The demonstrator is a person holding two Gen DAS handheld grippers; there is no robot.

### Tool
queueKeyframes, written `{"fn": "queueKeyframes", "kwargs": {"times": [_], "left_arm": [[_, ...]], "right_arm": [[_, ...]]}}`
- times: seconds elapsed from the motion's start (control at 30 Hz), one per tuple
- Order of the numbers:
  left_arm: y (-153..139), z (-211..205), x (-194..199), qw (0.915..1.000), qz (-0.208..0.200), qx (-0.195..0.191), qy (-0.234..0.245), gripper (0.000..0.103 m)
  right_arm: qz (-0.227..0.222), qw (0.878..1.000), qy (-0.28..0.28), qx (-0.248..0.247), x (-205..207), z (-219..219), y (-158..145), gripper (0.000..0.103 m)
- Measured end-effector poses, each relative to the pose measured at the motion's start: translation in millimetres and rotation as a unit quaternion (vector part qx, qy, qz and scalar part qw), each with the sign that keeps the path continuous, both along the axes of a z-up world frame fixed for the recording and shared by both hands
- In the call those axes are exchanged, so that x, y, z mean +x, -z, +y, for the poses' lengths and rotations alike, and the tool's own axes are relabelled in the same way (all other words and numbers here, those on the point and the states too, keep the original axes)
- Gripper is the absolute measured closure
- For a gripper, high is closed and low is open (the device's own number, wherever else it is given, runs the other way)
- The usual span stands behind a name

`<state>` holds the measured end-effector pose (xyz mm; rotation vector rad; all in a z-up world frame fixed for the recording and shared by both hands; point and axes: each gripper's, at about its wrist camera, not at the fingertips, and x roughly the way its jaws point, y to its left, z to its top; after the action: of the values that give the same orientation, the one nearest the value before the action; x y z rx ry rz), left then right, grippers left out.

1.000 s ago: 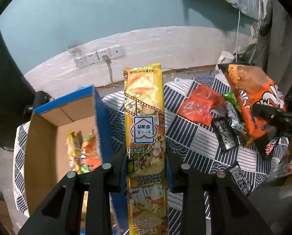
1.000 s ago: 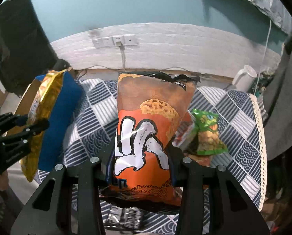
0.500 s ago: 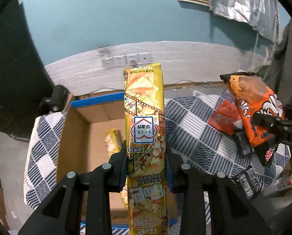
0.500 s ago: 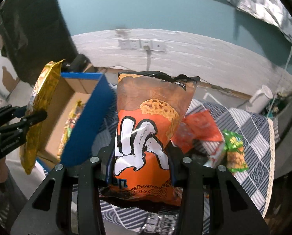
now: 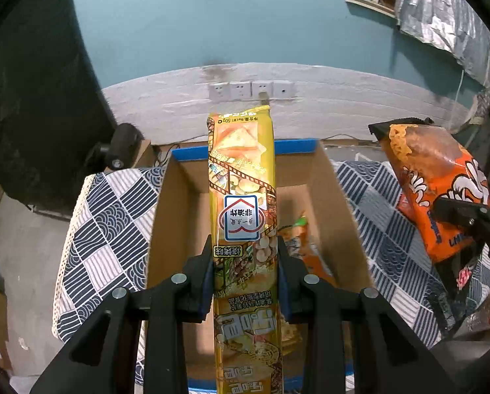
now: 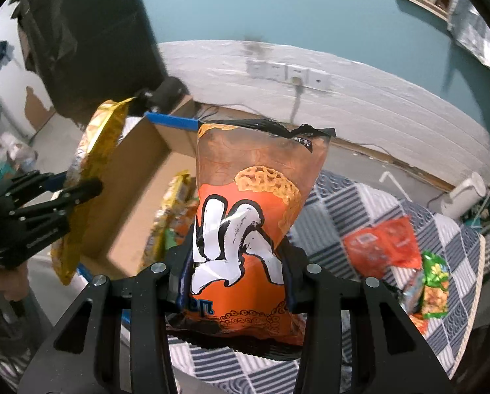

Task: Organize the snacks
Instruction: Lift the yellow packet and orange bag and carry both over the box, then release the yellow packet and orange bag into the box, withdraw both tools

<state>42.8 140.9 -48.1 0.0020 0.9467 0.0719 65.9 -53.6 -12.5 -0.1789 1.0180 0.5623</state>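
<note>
light: dim indoor, even | glare: shiny yellow pack [image 5: 243, 197], orange bag [image 6: 248, 226] | blur: backgrnd smeared, esp. right view | edges: fisheye bend, black corners

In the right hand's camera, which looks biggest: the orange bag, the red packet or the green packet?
1. Orange bag, though it is nearest the camera, which inflates it.
2. Red packet.
3. Green packet, partly hidden, so this one is less sure.

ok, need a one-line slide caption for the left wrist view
Left gripper holds a yellow snack pack upright over the open cardboard box; right gripper's orange bag waits alongside.
</note>
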Motion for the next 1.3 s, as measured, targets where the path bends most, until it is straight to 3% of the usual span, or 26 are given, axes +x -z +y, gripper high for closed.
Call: {"fn": "queueKeyframes", "kwargs": {"times": [0.77, 0.83, 0.9, 0.97, 1.3], "left_arm": [[38, 34, 10, 0.9987, 0.043, 0.011, -0.023, 0.07], [35, 35, 9, 0.9989, 0.036, 0.017, -0.025, 0.062], [33, 33, 9, 0.9988, 0.034, 0.027, -0.022, 0.052], [31, 30, 8, 0.9984, 0.029, 0.042, -0.024, 0.042], [28, 24, 8, 0.998, 0.026, 0.053, -0.022, 0.04]], "right_arm": [[0.056, 0.997, -0.055, -0.015, 2, 79, 45, 0.06], [0.06, 0.997, -0.054, -0.012, 2, 79, 46, 0.056], [0.058, 0.997, -0.052, -0.007, 2, 76, 44, 0.042], [0.051, 0.997, -0.052, -0.007, 0, 76, 41, 0.039], [0.04, 0.999, -0.032, -0.016, -1, 51, 32, 0.038]]}}
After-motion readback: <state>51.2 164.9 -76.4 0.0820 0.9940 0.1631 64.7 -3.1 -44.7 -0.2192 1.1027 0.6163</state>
